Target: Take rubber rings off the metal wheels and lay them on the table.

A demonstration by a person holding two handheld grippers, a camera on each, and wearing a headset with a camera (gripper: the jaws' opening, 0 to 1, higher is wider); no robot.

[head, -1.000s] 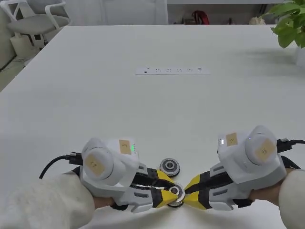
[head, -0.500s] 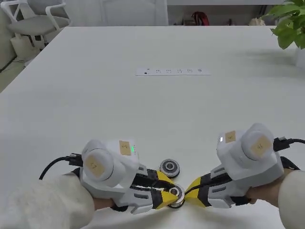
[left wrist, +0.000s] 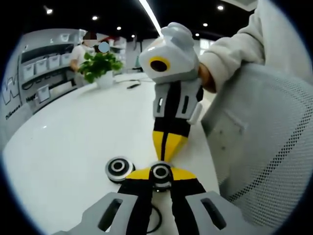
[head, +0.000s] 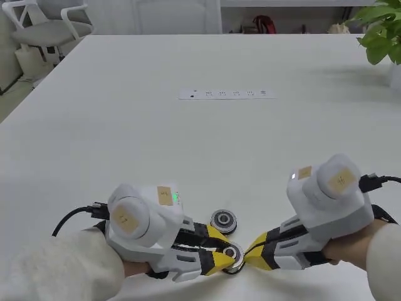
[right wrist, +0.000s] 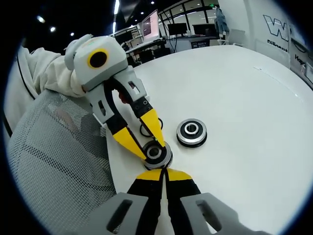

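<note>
A small metal wheel (head: pixel 231 253) with a black rubber ring lies at the near edge of the white table (head: pixel 188 144). My left gripper (head: pixel 223 249) comes in from the left and is shut on this wheel (left wrist: pixel 160 171). From the right, my right gripper (head: pixel 248 254) has its yellow tips pressed together on the ring at the wheel's rim (right wrist: pixel 156 153). In the right gripper view its own jaws (right wrist: pixel 165 172) meet just below the wheel, facing the left gripper (right wrist: pixel 150 145). A second ringed wheel (head: pixel 223 220) lies flat just beyond them.
A flush power strip (head: pixel 227 94) sits mid-table. A potted plant (head: pixel 381 31) stands at the far right and a white chair (head: pixel 44 25) at the far left. A thin black loop (right wrist: pixel 143 129) lies under the left gripper. A mesh chair back (left wrist: pixel 274 147) is close behind.
The right gripper's body has risen and tilted up a little while its tips stay at the wheel. The left gripper and both wheels have stayed put.
</note>
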